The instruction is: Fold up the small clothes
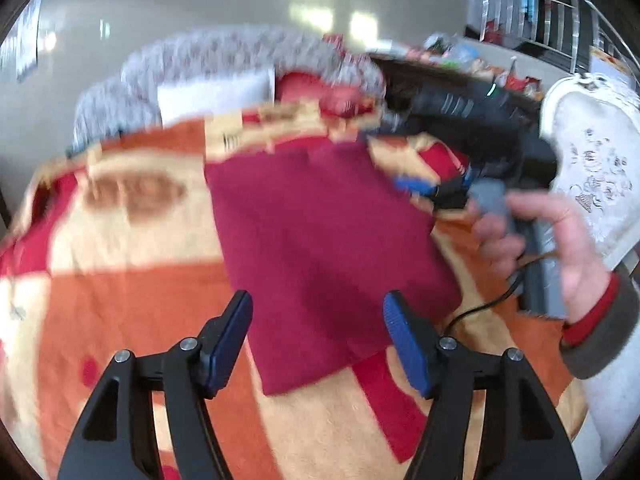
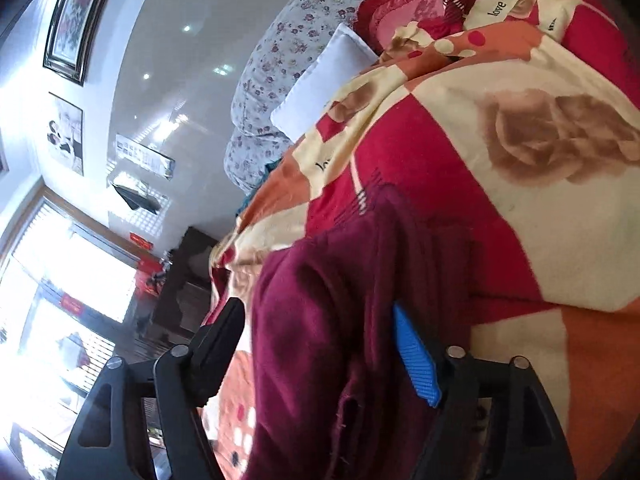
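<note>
Slippage is what we're worrying about most right now. We're working a maroon garment (image 1: 320, 240) on a patterned blanket (image 1: 120, 300), and it's lying flat and already looking folded into a rough rectangle, sitting ahead of and partly between the fingers of the left tongs (image 1: 318, 344). Those are spread wide, gripping nothing, just hovering above the near edge of the cloth. The right tongs (image 2: 320, 354) are coming in from the far right side of the left ones, with our right hand (image 1: 560, 256) wrapped round the handle. In the right wrist view the maroon fabric is bunching up thick between the two fingers, and the blue pad (image 2: 416, 364) is pressing against it on one side, but the jaws are standing clearly apart, so we're not clamping anything, more scooping under a fold. That's where it could go sideways: if we're lifting with the jaws this loose, the bunched layer is probably sliding out and the neat rectangle is coming undone. The other thing is the blanket, it's fuzzy and sitting right beneath the cloth, so closing too low is likely pinching blanket along with the garment and dragging the whole surface. The left view is also pretty blurry, so judging how many layers are stacked there is hard. There's a cable (image 1: 484, 304) trailing near the cloth's right edge too, which could be snagging.
</note>
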A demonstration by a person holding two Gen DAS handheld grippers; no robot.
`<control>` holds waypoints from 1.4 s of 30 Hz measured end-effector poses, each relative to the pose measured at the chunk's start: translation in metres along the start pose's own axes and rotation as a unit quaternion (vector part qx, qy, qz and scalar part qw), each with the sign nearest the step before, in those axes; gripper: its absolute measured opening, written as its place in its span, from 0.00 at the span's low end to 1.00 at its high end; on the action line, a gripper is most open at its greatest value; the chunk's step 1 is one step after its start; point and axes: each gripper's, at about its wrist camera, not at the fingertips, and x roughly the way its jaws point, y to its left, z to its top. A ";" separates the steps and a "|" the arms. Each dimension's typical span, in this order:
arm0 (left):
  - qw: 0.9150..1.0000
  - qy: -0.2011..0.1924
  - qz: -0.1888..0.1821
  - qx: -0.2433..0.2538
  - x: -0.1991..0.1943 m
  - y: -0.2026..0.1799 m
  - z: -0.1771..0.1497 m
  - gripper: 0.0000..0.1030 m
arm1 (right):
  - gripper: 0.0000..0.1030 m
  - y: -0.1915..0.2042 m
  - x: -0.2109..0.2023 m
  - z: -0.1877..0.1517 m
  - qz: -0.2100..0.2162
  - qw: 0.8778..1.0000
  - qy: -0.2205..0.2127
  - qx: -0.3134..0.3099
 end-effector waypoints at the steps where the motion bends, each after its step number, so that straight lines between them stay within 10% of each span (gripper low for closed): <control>1: 1.000 0.017 -0.012 -0.004 0.013 -0.003 -0.004 0.65 | 0.79 0.004 0.002 0.000 -0.009 1.000 0.004 -0.017; 3: 0.999 0.032 -0.013 0.000 0.028 -0.011 -0.012 0.65 | 0.60 0.015 0.013 -0.001 -0.047 0.997 0.013 -0.065; 4: 0.999 0.036 -0.013 0.005 0.036 -0.016 -0.013 0.65 | 0.27 0.025 0.021 -0.003 -0.081 0.991 0.023 -0.100; 7: 0.999 0.037 -0.012 0.016 0.039 -0.030 -0.015 0.65 | 0.21 0.049 0.024 -0.006 -0.145 0.970 0.021 -0.192; 13: 0.998 0.038 -0.020 0.037 0.042 -0.042 -0.016 0.65 | 0.24 0.029 0.019 -0.006 -0.225 0.950 0.011 -0.217; 23: 0.996 -0.028 0.056 0.068 -0.014 -0.014 -0.012 0.72 | 0.59 0.054 -0.058 -0.045 -0.107 0.979 0.012 -0.176; 26: 0.998 -0.016 0.061 0.028 -0.004 -0.001 -0.007 0.72 | 0.59 0.053 -0.044 -0.070 -0.096 0.981 0.045 -0.164; 27: 0.998 -0.012 0.060 0.016 0.000 0.001 -0.006 0.72 | 0.51 0.052 -0.038 -0.073 -0.103 0.980 0.048 -0.165; 28: 0.998 -0.009 0.061 0.012 0.004 0.003 -0.005 0.72 | 0.16 0.052 -0.033 -0.076 -0.118 0.977 0.048 -0.172; 35: 0.996 0.010 0.087 -0.001 0.028 0.007 -0.015 0.76 | 0.17 0.031 -0.027 -0.093 -0.231 0.946 0.040 -0.225; 42: 0.995 0.025 0.093 -0.024 0.038 0.014 -0.021 0.76 | 0.29 0.029 -0.049 -0.097 -0.204 0.961 0.022 -0.186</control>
